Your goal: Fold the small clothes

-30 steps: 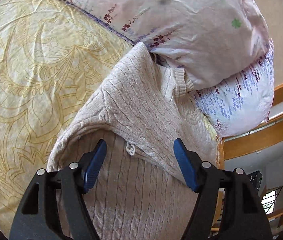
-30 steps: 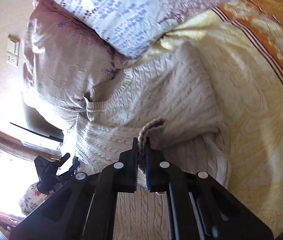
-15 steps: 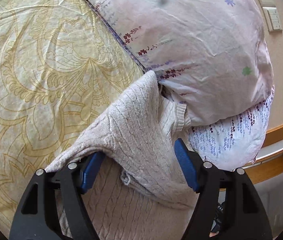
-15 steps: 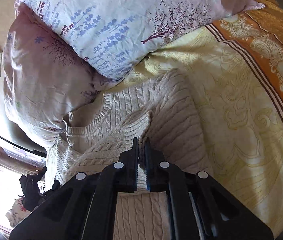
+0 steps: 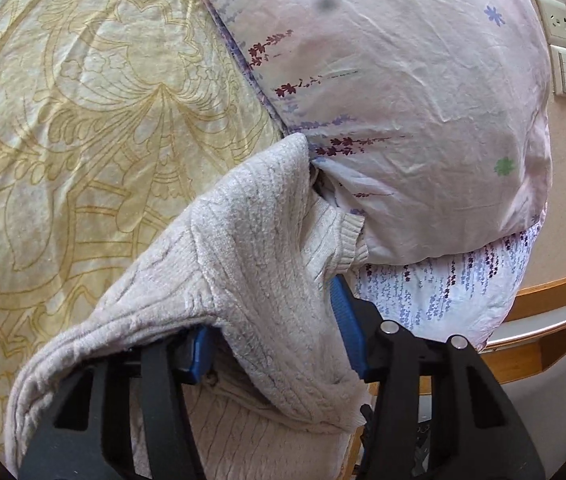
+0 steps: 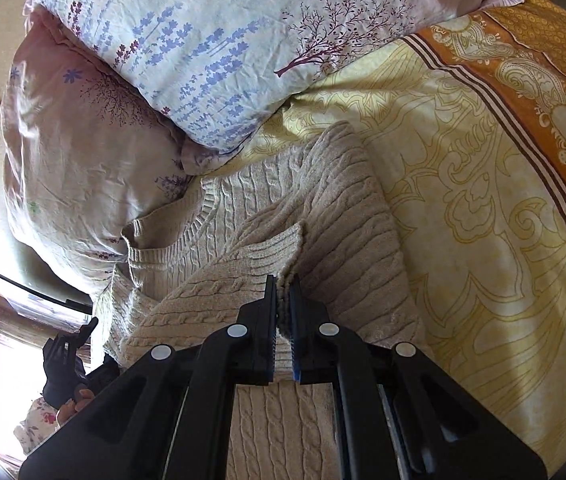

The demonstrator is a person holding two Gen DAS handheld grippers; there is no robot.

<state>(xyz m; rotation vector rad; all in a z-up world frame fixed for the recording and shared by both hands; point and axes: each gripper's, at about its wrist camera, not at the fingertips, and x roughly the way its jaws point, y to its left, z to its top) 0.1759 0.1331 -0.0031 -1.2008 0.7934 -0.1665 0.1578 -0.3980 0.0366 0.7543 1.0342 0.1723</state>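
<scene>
Right tongs [image 6: 283,312] pinch the sweater [image 6: 323,216] cuff edge; left tongs [image 5: 275,344] spread, seemingly under a fold.

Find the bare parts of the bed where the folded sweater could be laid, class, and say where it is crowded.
Bare yellow bedspread lies between the sweater and the orange border. It is crowded where the sweater meets the pillows. The right gripper grips a sweater edge; the left gripper is open.
</scene>
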